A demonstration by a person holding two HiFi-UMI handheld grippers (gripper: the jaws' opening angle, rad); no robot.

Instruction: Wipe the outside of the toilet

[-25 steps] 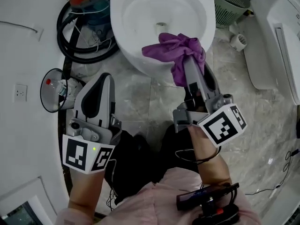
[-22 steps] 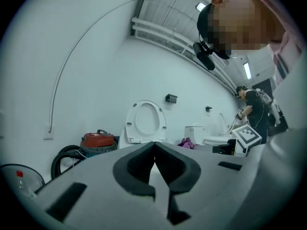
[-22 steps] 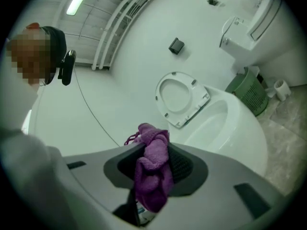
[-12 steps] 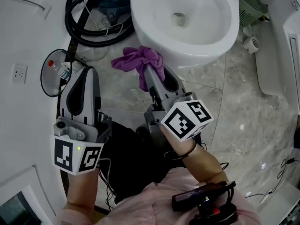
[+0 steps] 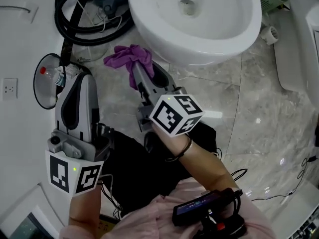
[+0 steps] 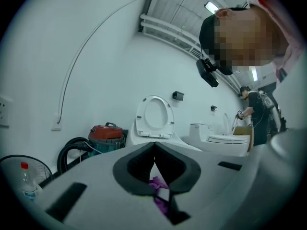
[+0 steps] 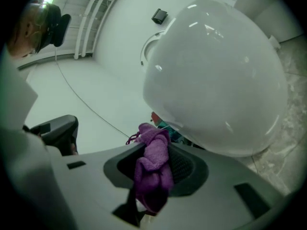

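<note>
While the head view looks steeply down, the white toilet (image 5: 199, 39) fills the 12 o'clock part of the frame above the marble floor (image 5: 249, 113). The purple cloth (image 5: 127, 58) sits at the bowl's 8 o'clock, just beside the outer wall; whether it touches the porcelain cannot be told from here. The right claw (image 5: 135, 73) reaches toward 11 o'clock with the cloth bunched over its tips. The left claw (image 5: 82, 79) hangs apart at the cloth's 8 o'clock, beside a small fan (image 5: 42, 86) with a bottle against it, and a black hose (image 5: 75, 26) coils at 11 o'clock. Along the left claw view, the left claw (image 6: 154, 150) has its pads pressed together on nothing, and a scrap of the purple cloth (image 6: 158, 185) shows through the gap below the tips. Beyond stand the toilet (image 6: 154, 121) with its seat raised, a red vacuum (image 6: 106, 133) at 9 o'clock of it, and a second toilet (image 6: 221, 140) at 3 o'clock. Along the right claw view, the right claw (image 7: 158, 152) pinches the purple cloth (image 7: 153, 169), which rises between the pads. Its top lies right under the rounded outside of the toilet (image 7: 216, 80), which swells at 1 o'clock, with the left claw (image 7: 55, 131) at 9 o'clock.
</note>
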